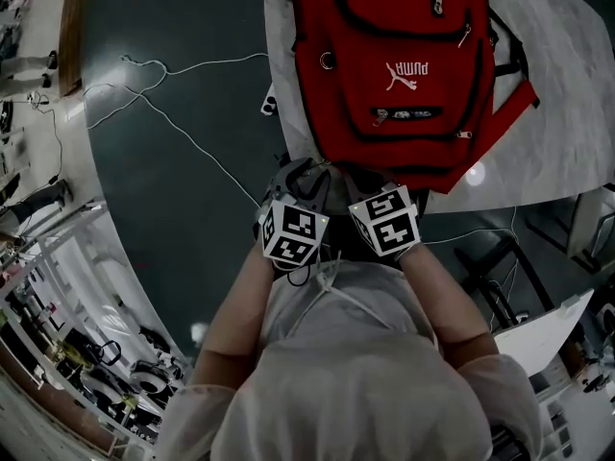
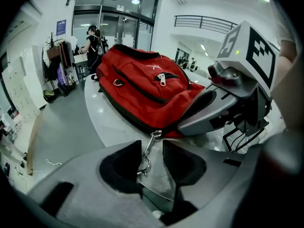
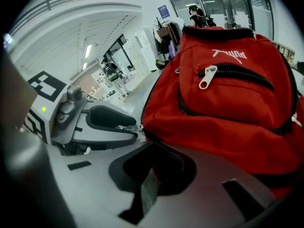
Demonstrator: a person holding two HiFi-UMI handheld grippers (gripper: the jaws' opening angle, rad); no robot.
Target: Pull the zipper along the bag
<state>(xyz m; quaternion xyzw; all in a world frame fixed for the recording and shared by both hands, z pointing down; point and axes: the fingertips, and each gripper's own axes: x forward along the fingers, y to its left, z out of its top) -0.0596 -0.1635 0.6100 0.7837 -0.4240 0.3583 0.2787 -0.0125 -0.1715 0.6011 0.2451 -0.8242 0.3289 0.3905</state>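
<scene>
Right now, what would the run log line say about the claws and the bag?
left claw: open around zipper pull | right claw: shut on backpack edge | backpack: flat on table

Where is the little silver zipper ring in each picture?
Head view: not seen, near the left tool.
Left gripper view: bottom middle, zipper ring between that tool's jaws.
Right gripper view: ring left of middle, at the left tool's tip.
Shared landmark: white logo on the red bag.
</scene>
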